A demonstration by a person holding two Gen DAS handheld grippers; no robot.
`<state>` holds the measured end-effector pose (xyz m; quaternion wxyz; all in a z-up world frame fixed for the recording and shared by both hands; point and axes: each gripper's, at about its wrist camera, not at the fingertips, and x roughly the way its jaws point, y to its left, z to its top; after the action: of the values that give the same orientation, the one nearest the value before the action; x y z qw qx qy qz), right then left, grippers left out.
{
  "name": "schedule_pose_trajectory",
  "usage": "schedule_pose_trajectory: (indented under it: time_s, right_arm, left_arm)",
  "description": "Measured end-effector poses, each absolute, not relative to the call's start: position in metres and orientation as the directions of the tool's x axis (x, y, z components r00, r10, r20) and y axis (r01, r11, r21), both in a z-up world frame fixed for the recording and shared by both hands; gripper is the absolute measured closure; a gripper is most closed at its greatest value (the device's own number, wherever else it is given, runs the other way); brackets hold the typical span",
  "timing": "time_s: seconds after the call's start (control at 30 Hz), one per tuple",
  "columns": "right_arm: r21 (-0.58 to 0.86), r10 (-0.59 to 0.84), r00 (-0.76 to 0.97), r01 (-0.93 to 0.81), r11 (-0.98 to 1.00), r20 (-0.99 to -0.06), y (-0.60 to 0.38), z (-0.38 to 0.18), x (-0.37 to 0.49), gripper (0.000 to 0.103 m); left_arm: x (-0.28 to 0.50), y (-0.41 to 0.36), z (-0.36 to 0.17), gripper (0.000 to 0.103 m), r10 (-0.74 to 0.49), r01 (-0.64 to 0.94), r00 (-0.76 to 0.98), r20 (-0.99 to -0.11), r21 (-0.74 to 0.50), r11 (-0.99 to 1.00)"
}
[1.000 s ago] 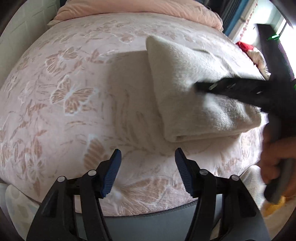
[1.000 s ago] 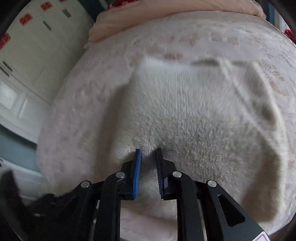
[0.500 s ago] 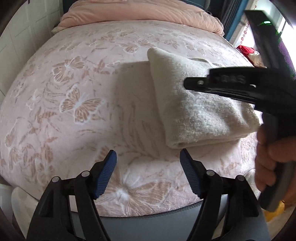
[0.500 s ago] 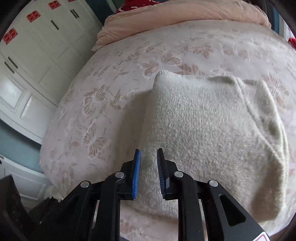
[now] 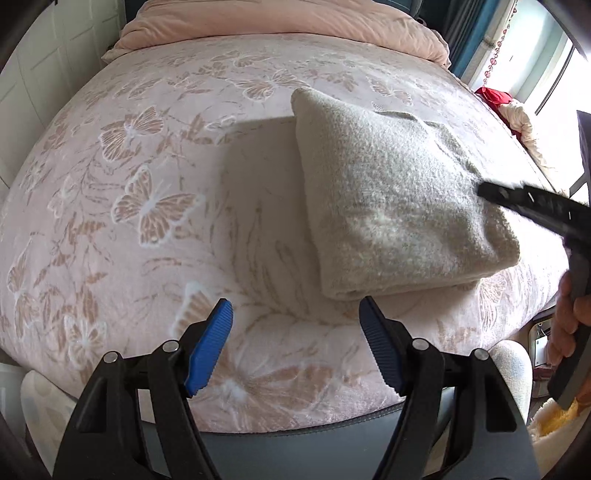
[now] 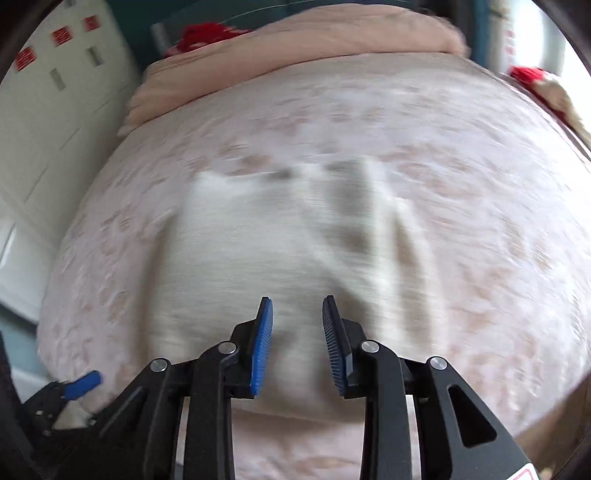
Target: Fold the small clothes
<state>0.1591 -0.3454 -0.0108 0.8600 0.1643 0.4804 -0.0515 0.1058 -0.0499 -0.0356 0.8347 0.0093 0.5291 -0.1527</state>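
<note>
Right hand-held gripper [image 6: 297,343] jaws now spread partway with a clear gap; 0.5 s ago they were nearly pressed together. It hovers low over the near part of the folded beige knit garment [image 5: 391,199], pinching nothing visible; right view is motion-blurred, so contact with the cloth cannot be told. In the left view its black finger now reaches only the garment's right edge, where before it stretched across the middle. Left hand-held gripper [image 5: 295,343] unchanged: jaws wide apart, empty, above the bed's near edge, just short of the garment. Garment lies folded flat on the pink butterfly blanket [image 5: 155,206], same place. Peach duvet [image 5: 280,22] bunched at the bed's far end. No containers seen.
</note>
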Motion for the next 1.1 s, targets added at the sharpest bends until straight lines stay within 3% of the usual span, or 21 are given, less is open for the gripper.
schedule_pose_trajectory:
  time_s: [0.13, 0.23, 0.33, 0.47, 0.5, 0.53, 0.7, 0.8, 0.87, 0.97, 1.03, 1.1]
  right_arm:
    - [0.330, 0.154, 0.473, 0.317, 0.889, -0.868, -0.382, -0.060, 0.142, 0.066]
    - [0.416, 0.202, 0.533, 0.319, 0.852, -0.822, -0.394, -0.045, 0.137, 0.064]
    - [0.473, 0.253, 0.563, 0.286, 0.833, -0.786, -0.394, -0.031, 0.154, 0.059]
    - [0.499, 0.292, 0.555, 0.265, 0.825, -0.779, -0.391, -0.043, 0.195, 0.051]
    - [0.497, 0.300, 0.534, 0.274, 0.823, -0.790, -0.389, -0.052, 0.200, 0.053]
    - [0.508, 0.325, 0.516, 0.266, 0.819, -0.793, -0.390, -0.060, 0.205, 0.090]
    - [0.524, 0.292, 0.652, 0.190, 0.830, -0.700, -0.397, -0.017, 0.192, 0.092]
    - [0.440, 0.264, 0.504, 0.268, 0.857, -0.822, -0.401, -0.072, 0.203, 0.090]
    - [0.463, 0.278, 0.527, 0.258, 0.848, -0.803, -0.401, -0.082, 0.200, 0.090]
    - [0.492, 0.278, 0.564, 0.270, 0.827, -0.777, -0.409, -0.055, 0.196, 0.077]
    - [0.440, 0.206, 0.591, 0.285, 0.852, -0.780, -0.413, -0.040, 0.190, 0.053]
    - [0.403, 0.172, 0.585, 0.291, 0.868, -0.793, -0.415, -0.039, 0.187, 0.039]
  left_arm:
    - [0.109, -0.060, -0.042, 0.032, -0.242, 0.275, 0.377, -0.894, -0.141, 0.951]
    - [0.110, -0.068, -0.042, 0.032, -0.243, 0.291, 0.370, -0.897, -0.136, 0.947]
    - [0.116, -0.073, -0.035, 0.026, -0.260, 0.296, 0.380, -0.888, -0.149, 0.943]
    - [0.137, -0.077, -0.029, 0.025, -0.333, 0.240, 0.351, -0.875, -0.260, 0.935]
    - [0.144, -0.078, -0.027, 0.025, -0.351, 0.217, 0.346, -0.870, -0.290, 0.932]
    - [0.147, -0.080, -0.024, 0.025, -0.363, 0.207, 0.347, -0.865, -0.307, 0.929]
    - [0.156, -0.092, -0.009, 0.023, -0.363, 0.246, 0.384, -0.849, -0.285, 0.927]
    - [0.161, -0.098, -0.015, 0.022, -0.338, 0.257, 0.391, -0.856, -0.251, 0.933]
    - [0.165, -0.102, -0.028, 0.022, -0.334, 0.254, 0.359, -0.872, -0.253, 0.933]
    - [0.171, -0.105, -0.046, 0.022, -0.338, 0.243, 0.311, -0.888, -0.270, 0.932]
    - [0.177, -0.101, -0.050, 0.021, -0.370, 0.213, 0.290, -0.883, -0.317, 0.924]
    - [0.185, -0.096, -0.051, 0.018, -0.409, 0.180, 0.282, -0.868, -0.371, 0.911]
